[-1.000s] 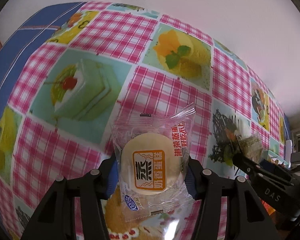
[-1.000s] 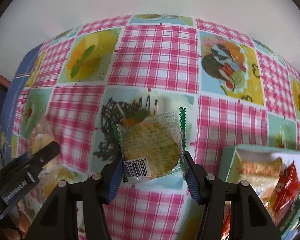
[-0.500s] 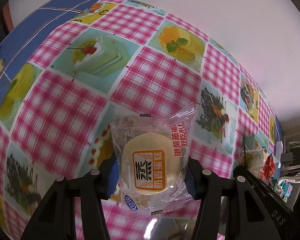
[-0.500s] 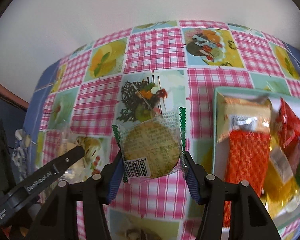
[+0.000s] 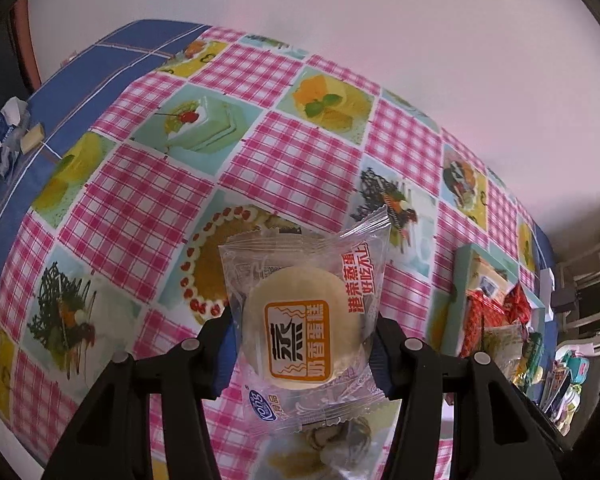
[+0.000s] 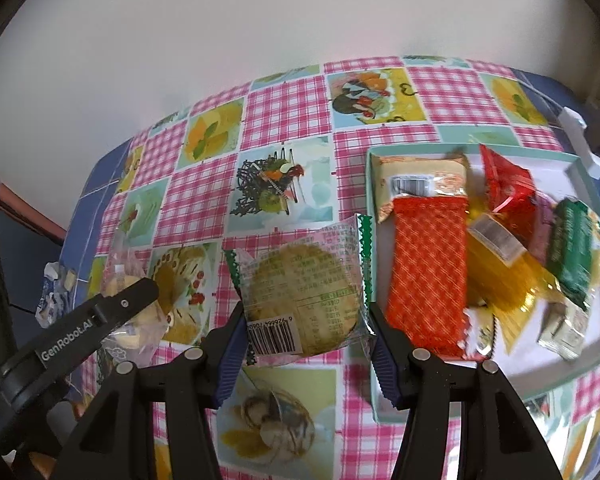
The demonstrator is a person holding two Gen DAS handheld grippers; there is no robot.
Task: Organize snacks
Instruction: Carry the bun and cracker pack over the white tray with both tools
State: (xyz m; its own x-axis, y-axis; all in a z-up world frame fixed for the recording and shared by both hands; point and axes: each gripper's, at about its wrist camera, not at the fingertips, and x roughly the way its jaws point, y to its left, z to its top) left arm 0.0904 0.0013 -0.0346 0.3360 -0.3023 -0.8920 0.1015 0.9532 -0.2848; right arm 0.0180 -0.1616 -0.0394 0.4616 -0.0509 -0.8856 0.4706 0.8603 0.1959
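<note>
White wall backs a table spread with a pink-checked tablecloth (image 5: 300,160) printed with cakes and desserts. Ahead and to the right of the right gripper's fingers sits a pale green tray (image 6: 588,184), already crowded with wrapped snacks: a long orange packet (image 6: 426,272), a red one (image 6: 508,192), a dark green one (image 6: 572,248).

The right gripper (image 6: 306,340) is clamped on a green-edged cake packet (image 6: 304,292), barcode side up, held above the cloth just left of the tray's near wall. The left gripper (image 5: 302,350) pinches a clear-wrapped steamed cake (image 5: 304,320) between its pads, with the tray far off to its right.

Judging from this, the step in hand is dropping both packets into the tray. The right should go first, carried over the tray wall to the bare corner beyond the fingertips, low enough that the packet does not slide off the pile. The left had best wait clear of it.
</note>
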